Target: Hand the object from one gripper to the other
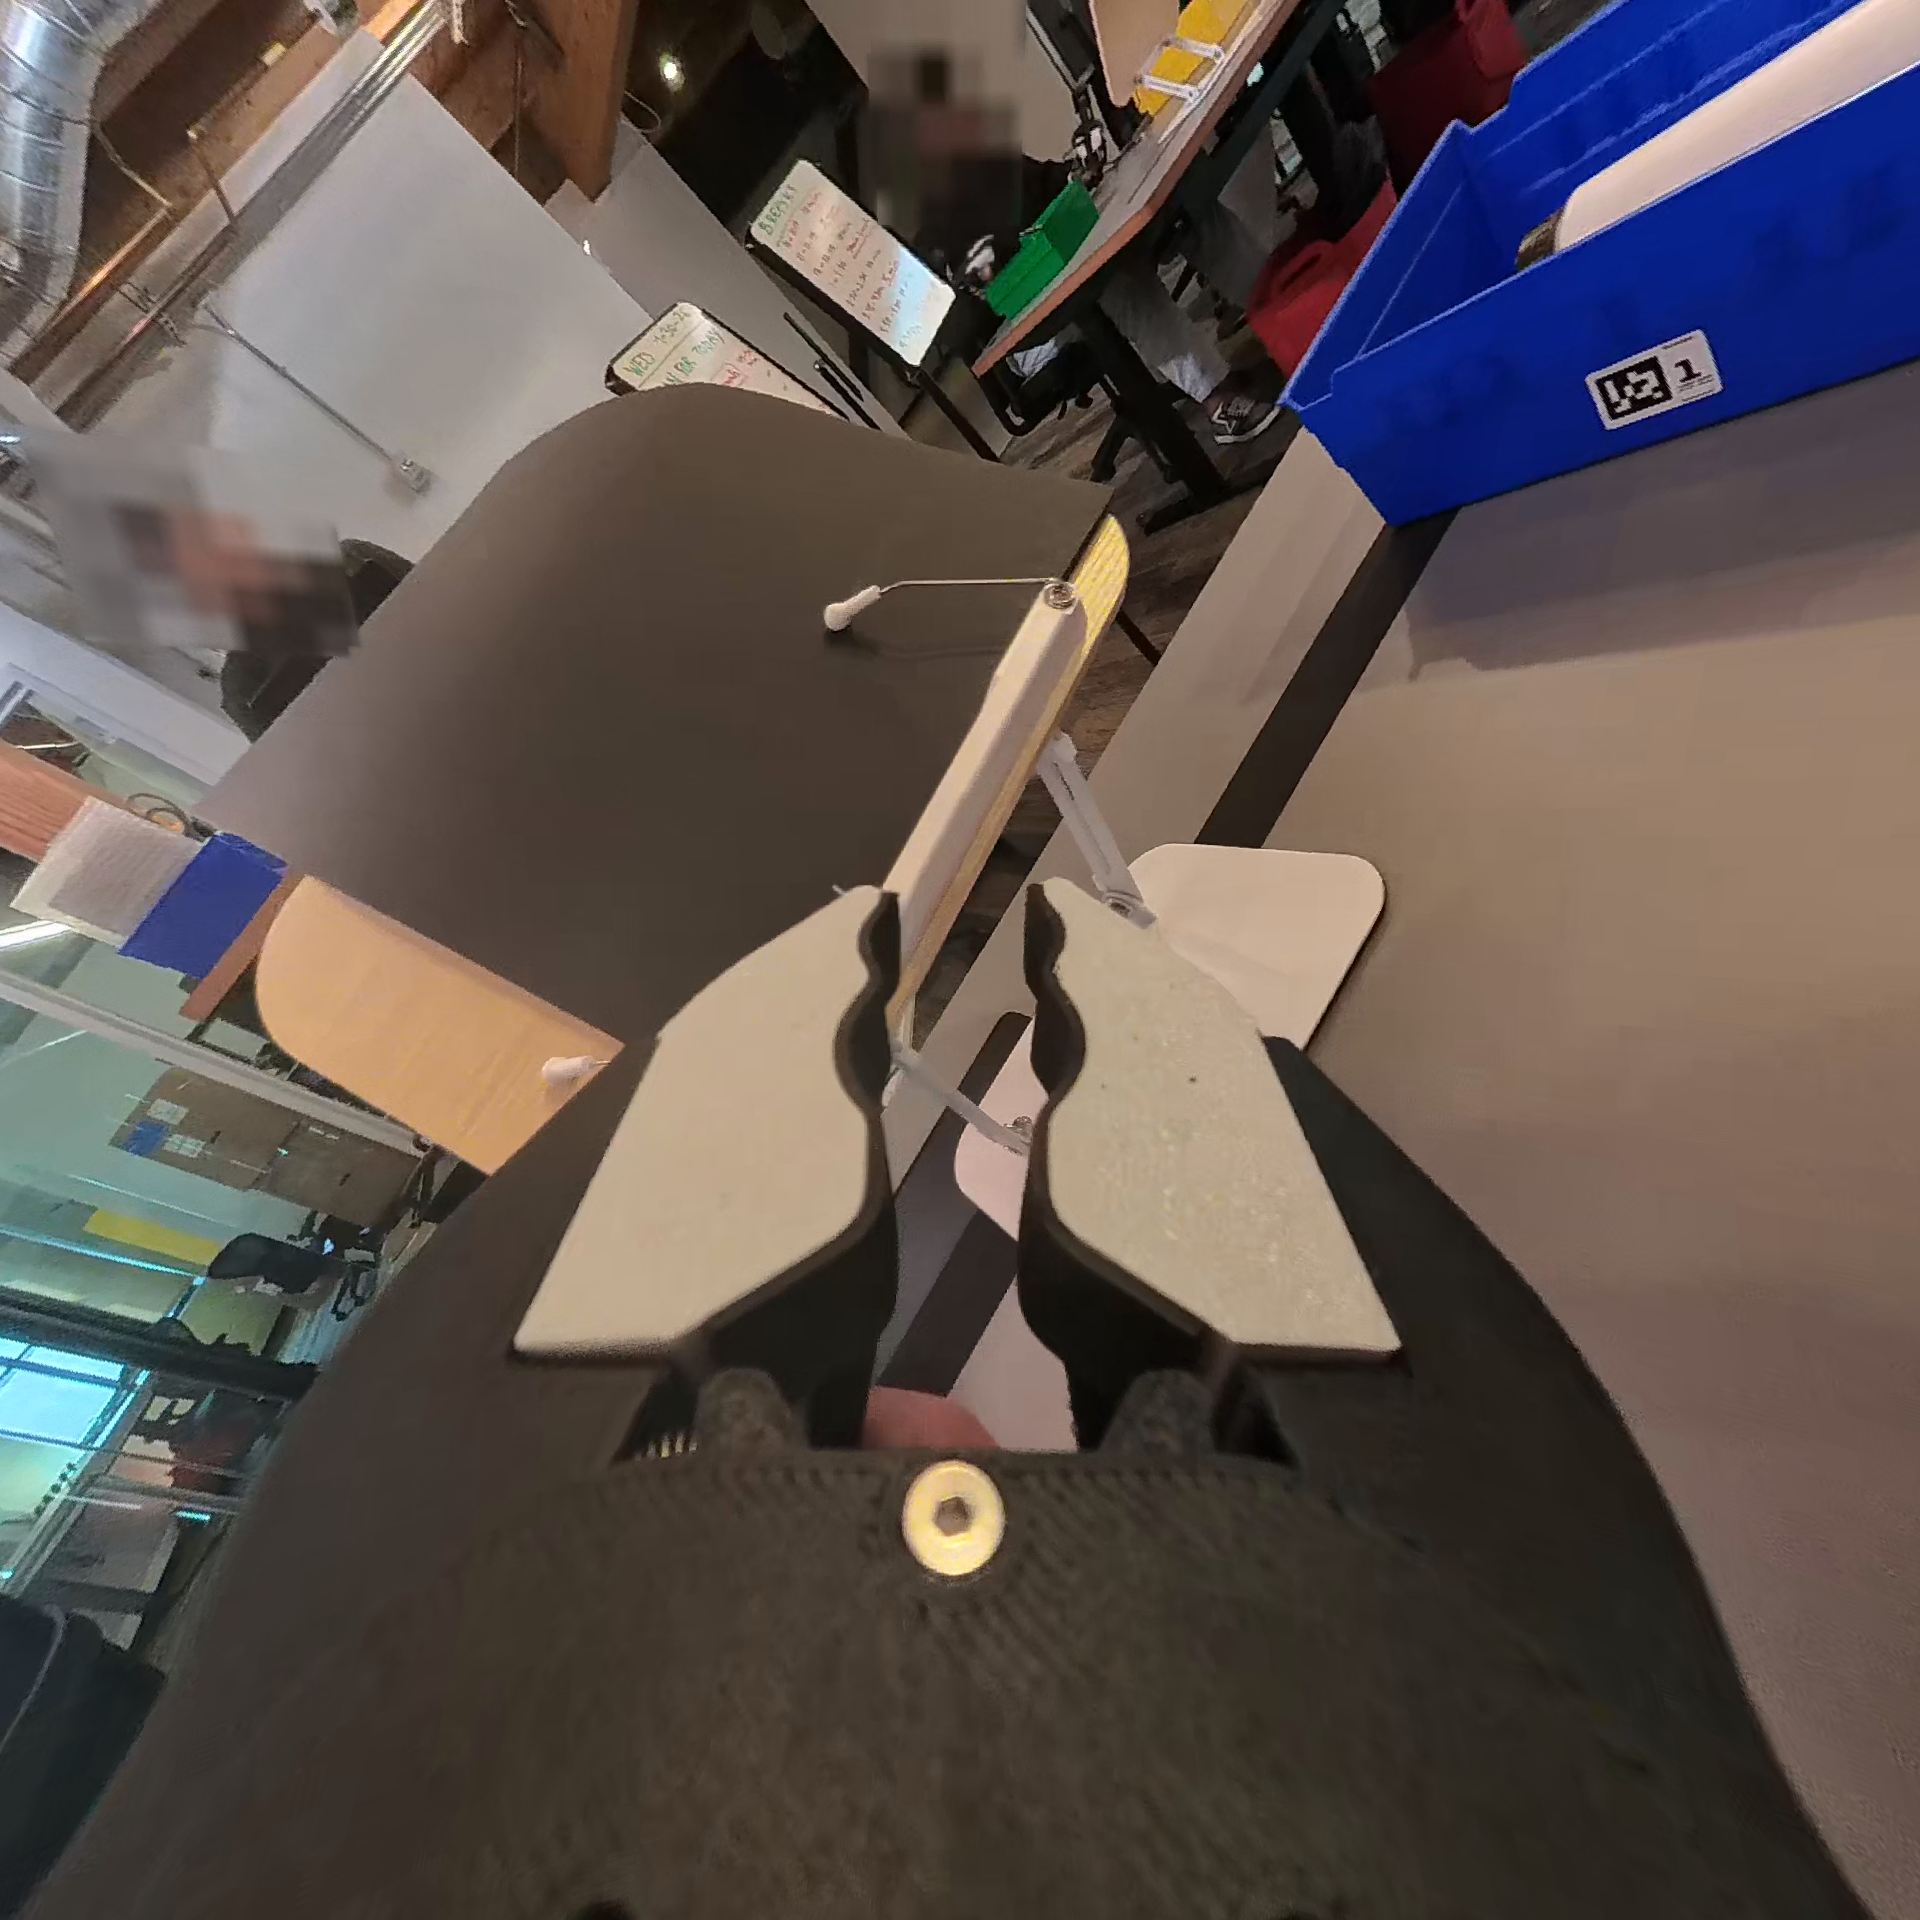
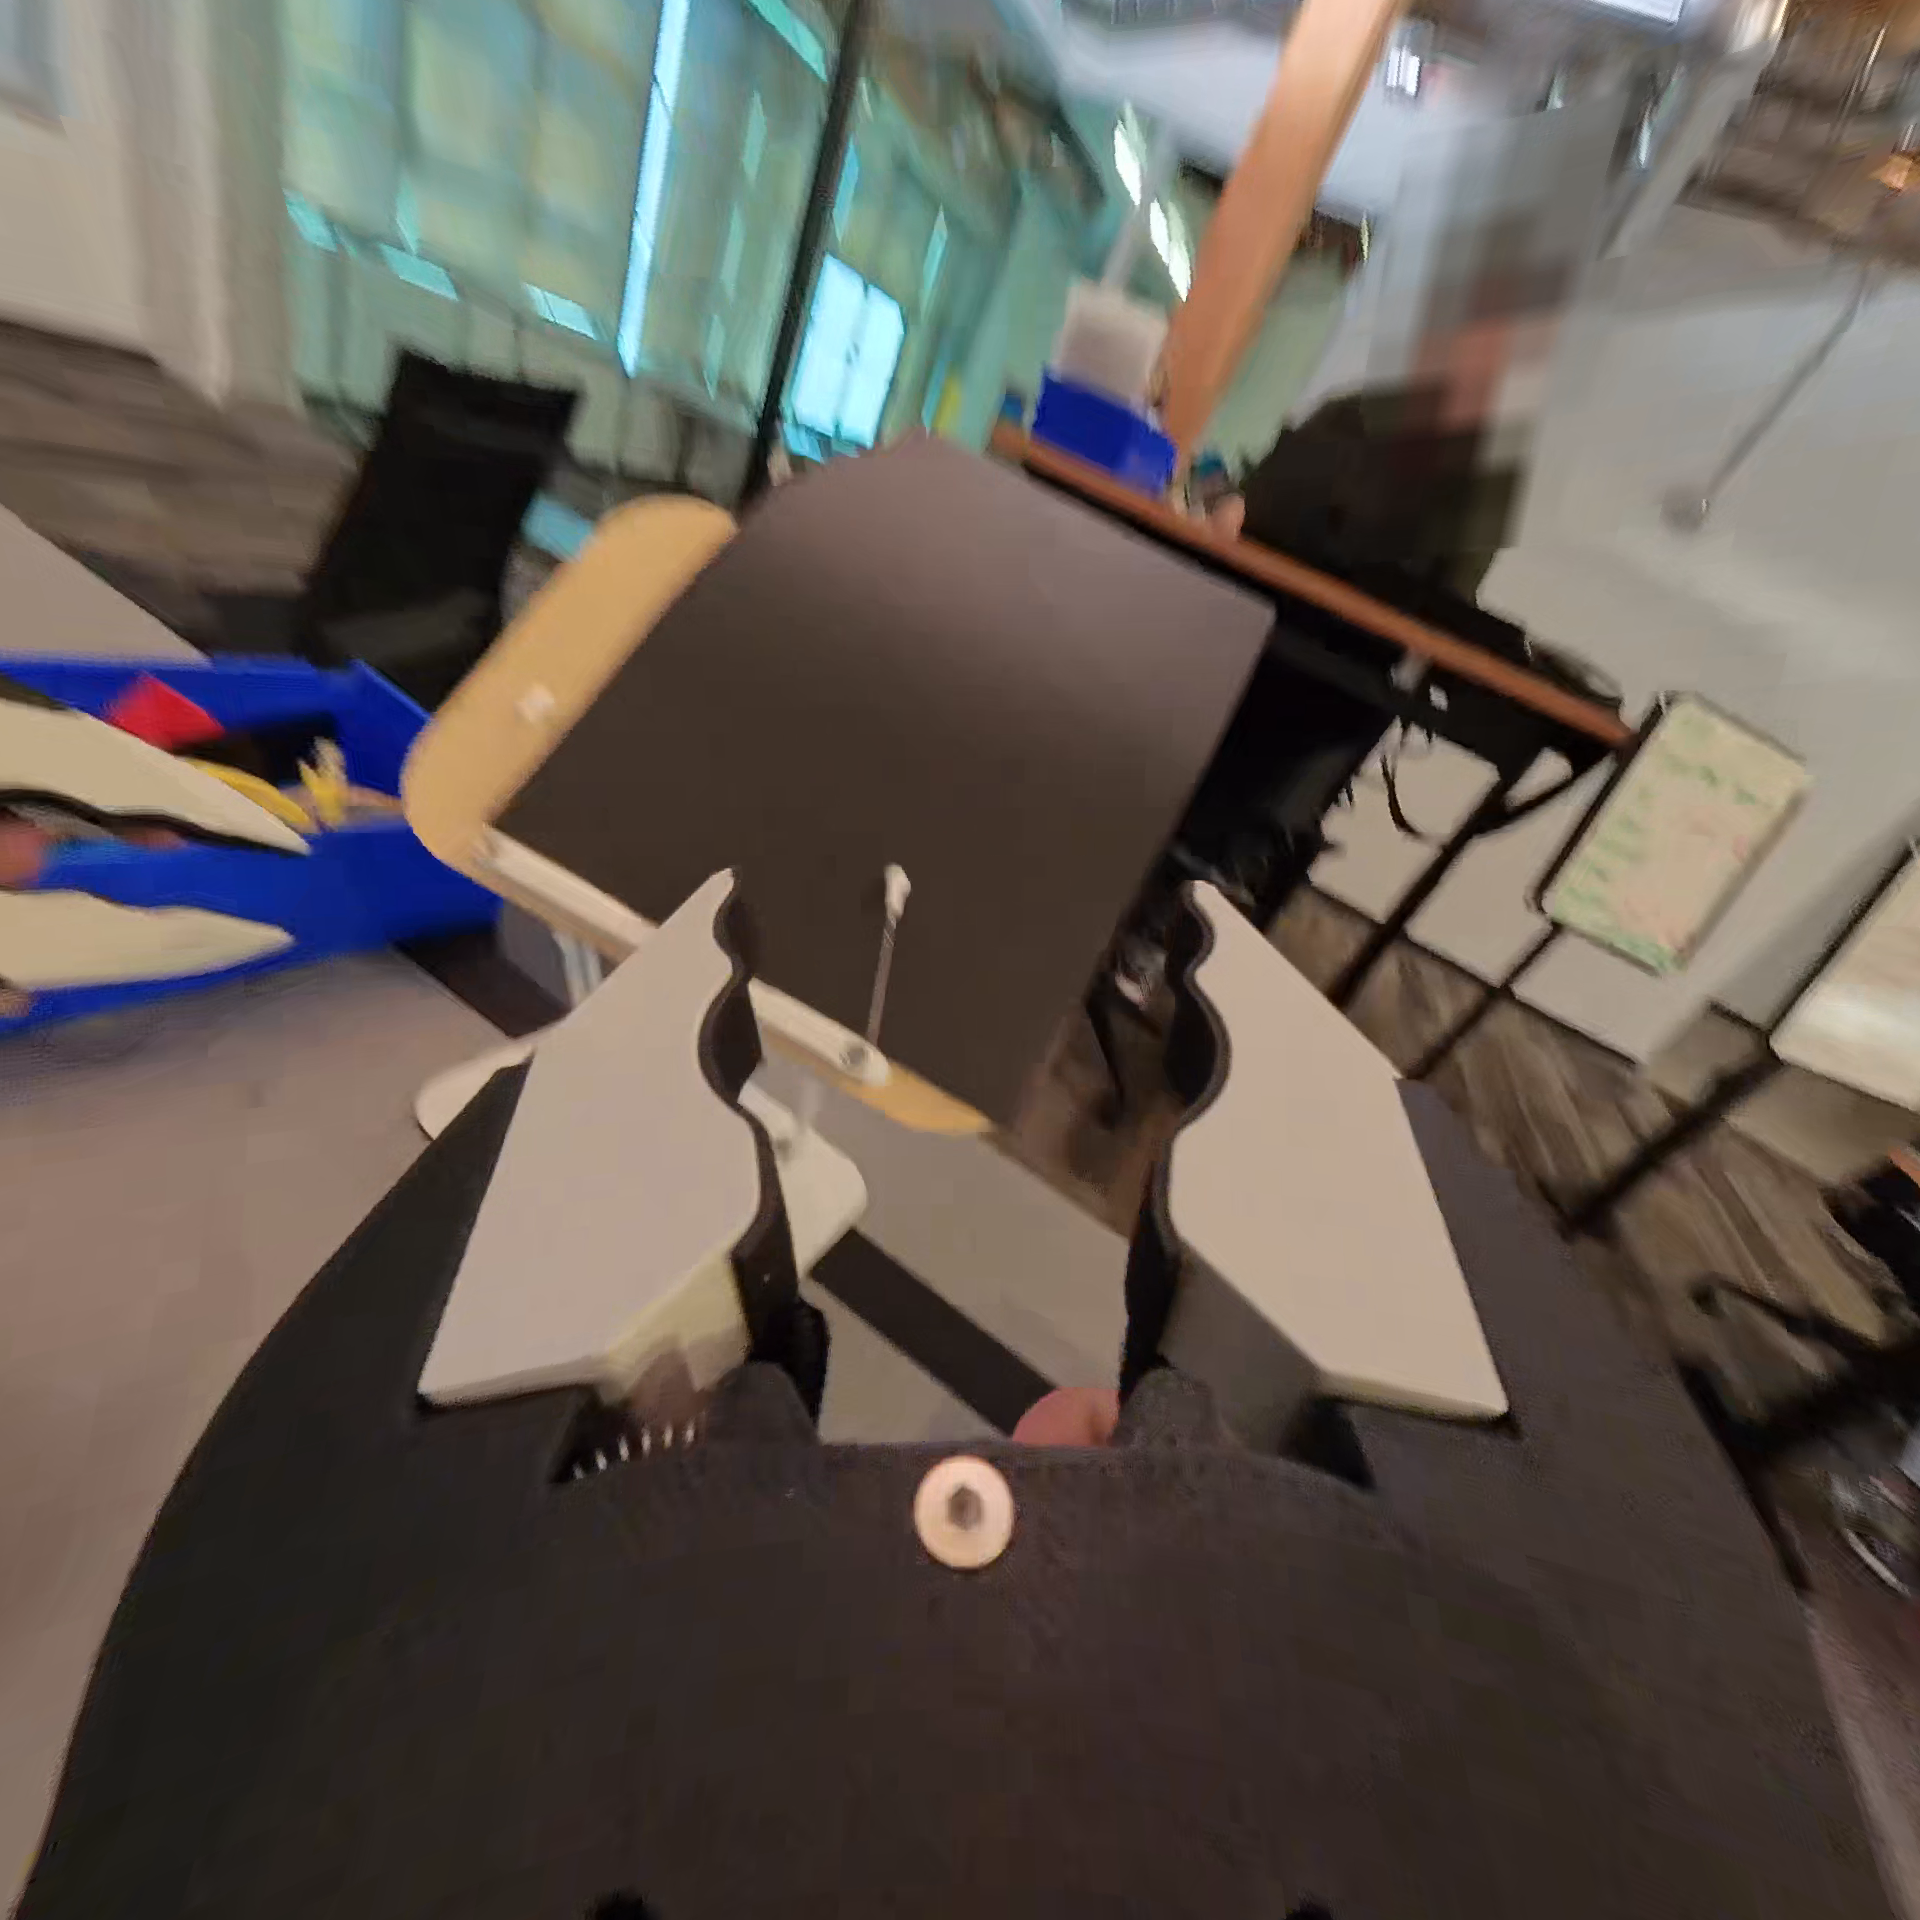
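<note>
left gripper narrowly parted, nothing between the fingers; right gripper spread wide, also holding nothing. no object for handing over clearly told apart; blue bin with blurred contents on grey table, well beyond both. black panel at table edge ahead.

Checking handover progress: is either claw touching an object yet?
Apart. Each wrist view shows open space between its fingers: left claw and right claw both empty.
</note>
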Tool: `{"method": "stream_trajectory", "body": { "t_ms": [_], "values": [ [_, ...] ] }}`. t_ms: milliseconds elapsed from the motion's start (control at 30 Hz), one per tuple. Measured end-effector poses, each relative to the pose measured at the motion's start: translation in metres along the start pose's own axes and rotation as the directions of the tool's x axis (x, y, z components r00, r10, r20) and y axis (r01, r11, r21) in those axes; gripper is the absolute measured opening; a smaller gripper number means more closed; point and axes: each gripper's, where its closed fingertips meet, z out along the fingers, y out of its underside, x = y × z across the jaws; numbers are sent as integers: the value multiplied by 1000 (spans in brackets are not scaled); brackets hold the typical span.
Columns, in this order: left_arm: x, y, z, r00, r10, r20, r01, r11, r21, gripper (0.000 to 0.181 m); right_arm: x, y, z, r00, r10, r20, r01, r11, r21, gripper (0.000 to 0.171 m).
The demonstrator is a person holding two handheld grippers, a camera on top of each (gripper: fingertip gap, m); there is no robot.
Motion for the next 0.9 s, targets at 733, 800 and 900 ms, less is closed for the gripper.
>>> {"method": "stream_trajectory", "body": {
  "t_ms": [733,800,900],
  "values": [
    [-162,99,-94,907,-46,418,146,967,-210,23,-49,-40,7,922,262,285,-338,904,262,69],
    [-166,115,-96,902,-26,431,148,957,-250,29,-55,-35,12,931,238,276,-307,920,244,70],
    [-177,131,-105,878,51,475,122,937,-327,49,-55,-31,15,932,233,278,-301,925,231,70]
  ]
}}
